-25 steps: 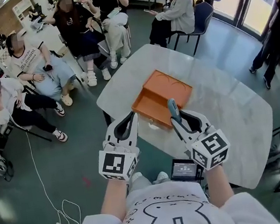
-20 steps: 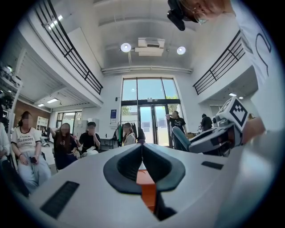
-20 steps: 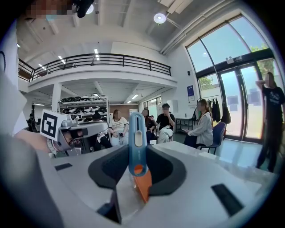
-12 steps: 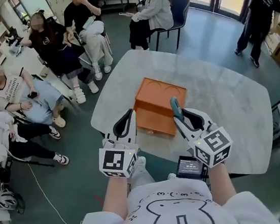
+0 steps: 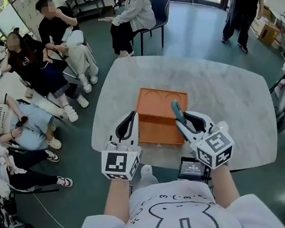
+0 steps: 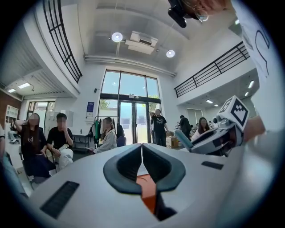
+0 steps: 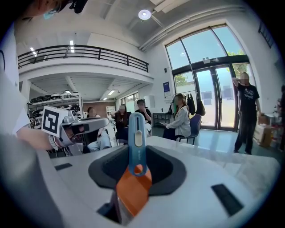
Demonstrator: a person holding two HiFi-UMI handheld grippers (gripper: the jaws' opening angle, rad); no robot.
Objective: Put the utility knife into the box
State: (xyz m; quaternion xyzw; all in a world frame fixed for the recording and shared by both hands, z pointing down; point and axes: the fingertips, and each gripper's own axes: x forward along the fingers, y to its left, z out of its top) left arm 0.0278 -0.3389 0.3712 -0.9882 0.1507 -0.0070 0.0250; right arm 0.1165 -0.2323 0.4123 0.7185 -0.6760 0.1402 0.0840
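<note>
Utility knife (image 5: 175, 108), the only one, stood clamped in the right gripper (image 5: 181, 122), over the near right edge of the one orange box (image 5: 156, 120). Left gripper (image 5: 132, 119), near left, was closed, empty.

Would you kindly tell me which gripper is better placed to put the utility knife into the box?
Right. The right gripper is shut on the blue utility knife, held over the orange box in the head view. The left gripper is shut on nothing, beside the box's left edge.
</note>
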